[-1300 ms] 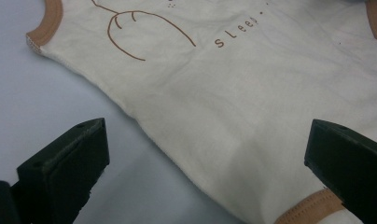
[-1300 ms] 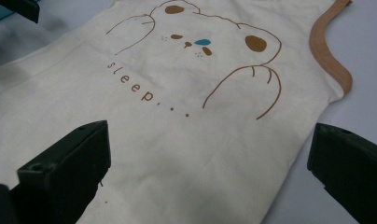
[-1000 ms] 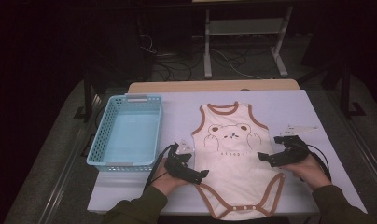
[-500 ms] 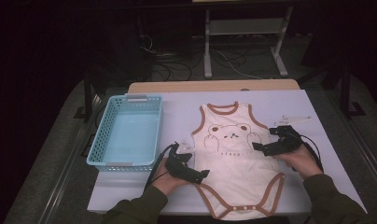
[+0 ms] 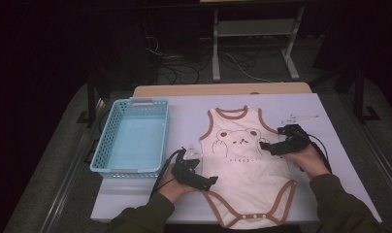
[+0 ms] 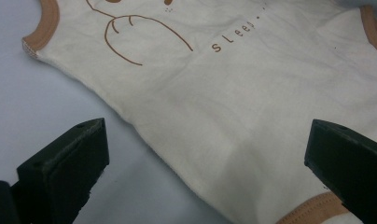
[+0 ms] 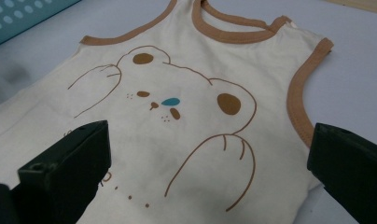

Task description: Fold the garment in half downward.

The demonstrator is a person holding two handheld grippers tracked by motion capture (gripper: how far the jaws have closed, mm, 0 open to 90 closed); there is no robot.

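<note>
One line of writing can be read. It stands on the cream bodysuit (image 6: pixel 252 116), in small brown spaced letters just below the printed bear (image 7: pixel 177 116). In the left gripper view the letters "s L e e" show, followed by a part-legible letter and dots. In the high view the same line is too small to make out. The bear itself carries no letters.

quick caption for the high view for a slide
Cream baby bodysuit lying flat on the white table, an open gripper at each side, left and right, blue basket alongside.
</note>
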